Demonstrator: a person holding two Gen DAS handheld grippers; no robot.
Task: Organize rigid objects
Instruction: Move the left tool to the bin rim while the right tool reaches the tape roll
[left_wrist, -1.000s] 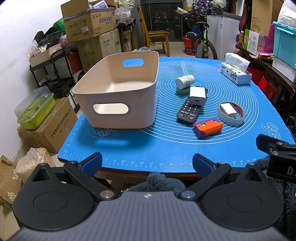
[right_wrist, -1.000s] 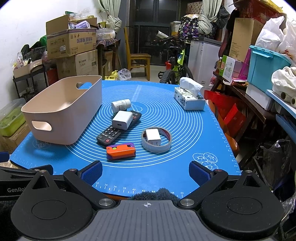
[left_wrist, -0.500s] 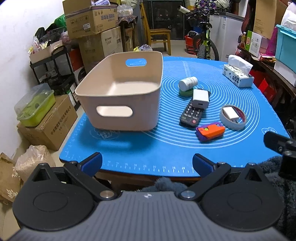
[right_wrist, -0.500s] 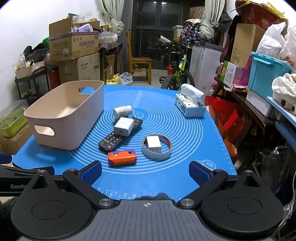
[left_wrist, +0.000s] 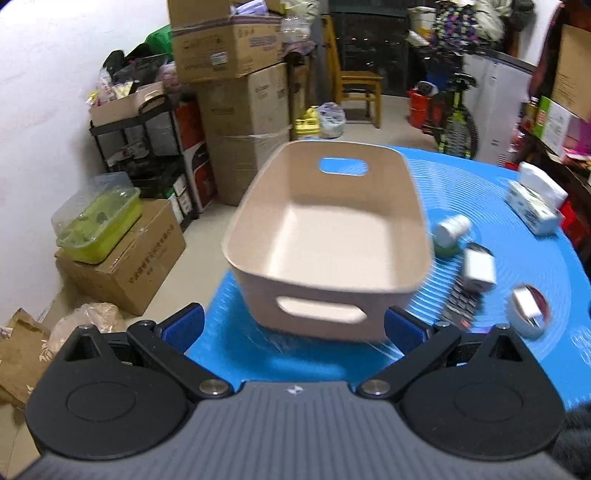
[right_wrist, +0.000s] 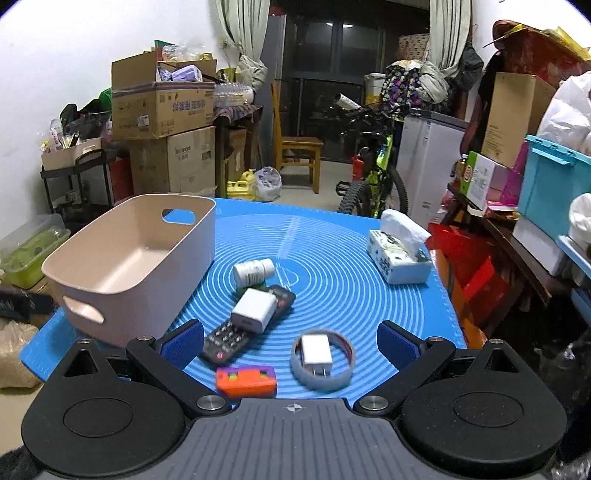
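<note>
- left gripper (left_wrist: 293, 328) spread wide, nothing held, facing beige bin (left_wrist: 328, 236)
- right gripper (right_wrist: 291, 343) spread wide, nothing held, over orange block (right_wrist: 246, 381) and tape ring (right_wrist: 322, 365)

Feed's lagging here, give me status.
Both claws open, empty: left claw, right claw. Bin empty. Orange block nearest right claw. Nothing blocking.
</note>
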